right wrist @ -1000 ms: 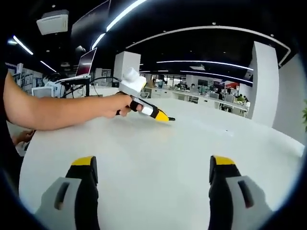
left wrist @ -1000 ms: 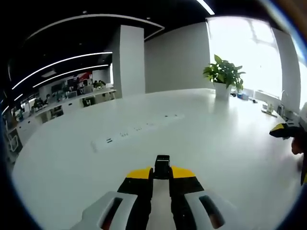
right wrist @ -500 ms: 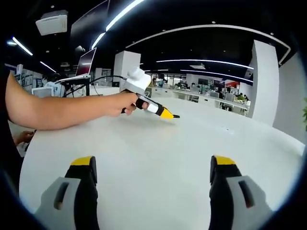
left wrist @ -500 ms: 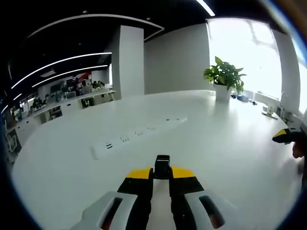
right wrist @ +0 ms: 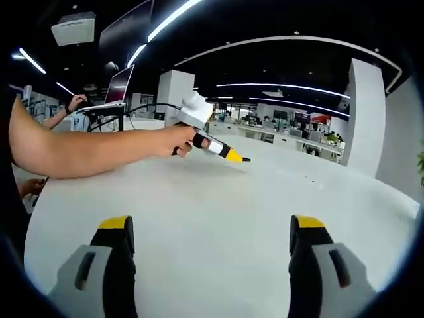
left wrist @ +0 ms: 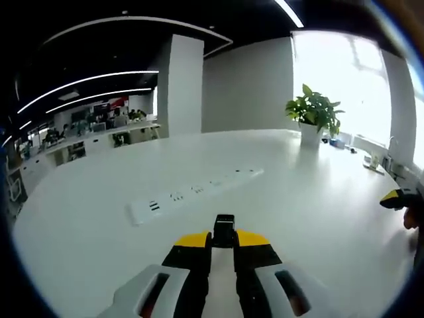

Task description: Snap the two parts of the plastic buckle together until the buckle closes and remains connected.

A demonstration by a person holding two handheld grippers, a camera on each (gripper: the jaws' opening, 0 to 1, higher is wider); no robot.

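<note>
Looking along the left gripper [left wrist: 224, 248] in the left gripper view: its yellow-tipped fingers [left wrist: 192, 240] are pressed close together, pinching a small black buckle part [left wrist: 224, 230] that stands up between the tips. Below lies the white bench [left wrist: 318, 199]. A long white power strip [left wrist: 192, 196] runs across the bench in the middle distance, well apart from the fingers. A potted plant [left wrist: 314, 118] stands at the far right by bright windows. At the right edge the yellow tip of the right gripper [left wrist: 395, 197] comes in, near a bit of the person's hand.

Right gripper view: the right gripper [right wrist: 213, 232] has its fingers [right wrist: 118, 228] spread wide apart, nothing between them, only bare bench [right wrist: 218, 199] beyond. From the left, the person's forearm [right wrist: 79, 154] reaches over the bench, the hand [right wrist: 182, 140] holding the left gripper [right wrist: 235, 158], whose tip points right, just above the surface. The buckle part at that tip is too small to make out here. Another person's hand [right wrist: 75, 101] shows at a laptop on a stand at the far left.
</note>
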